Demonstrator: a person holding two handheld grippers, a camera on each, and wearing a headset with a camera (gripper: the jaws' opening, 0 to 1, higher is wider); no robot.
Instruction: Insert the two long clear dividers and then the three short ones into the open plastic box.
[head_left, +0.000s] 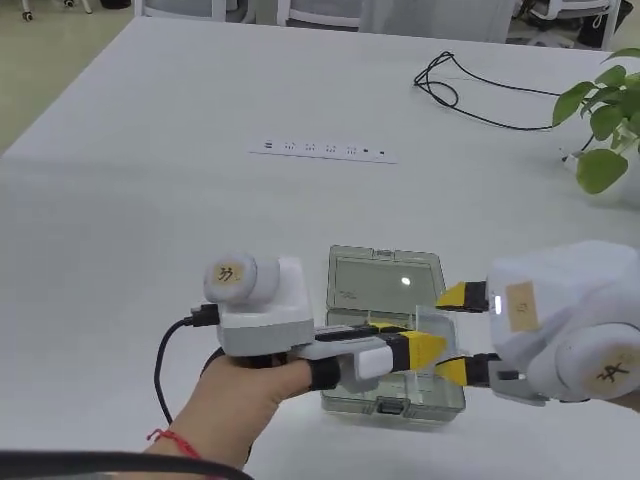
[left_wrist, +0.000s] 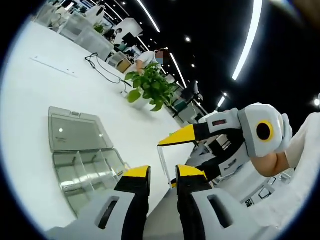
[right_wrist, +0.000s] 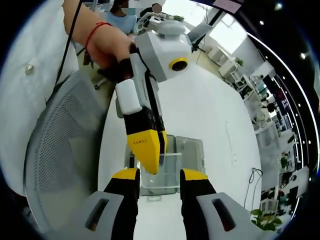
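Clear divider (right_wrist: 160, 172): over the right part of the box tray, spanning the gap between the right gripper's two jaws; I cannot tell whether it touches the tray
Plastic box (head_left: 342, 398): open, flat on the white table (head_left: 150, 200) close to its near edge, with its lid (head_left: 385, 282) laid back toward the far side; clear partitions (left_wrist: 76, 162) stand in the tray
Right gripper (head_left: 460, 333): comes in from the right, jaws spread to the divider's length and clamped on its two ends
Left gripper (head_left: 425, 345): reaches in from the left over the box, yellow tips at the divider's edge; the jaws are drawn close with a narrow gap, and I cannot tell whether they pinch it
Left hand (head_left: 240, 400): wrapped around the left gripper's handle, with a red string (head_left: 168, 438) at the wrist
Power strip (head_left: 325, 150): mid-table, well beyond the box
Black cable (head_left: 455, 85): looped toward the far right corner
Potted plant (head_left: 605, 120): at the right edge
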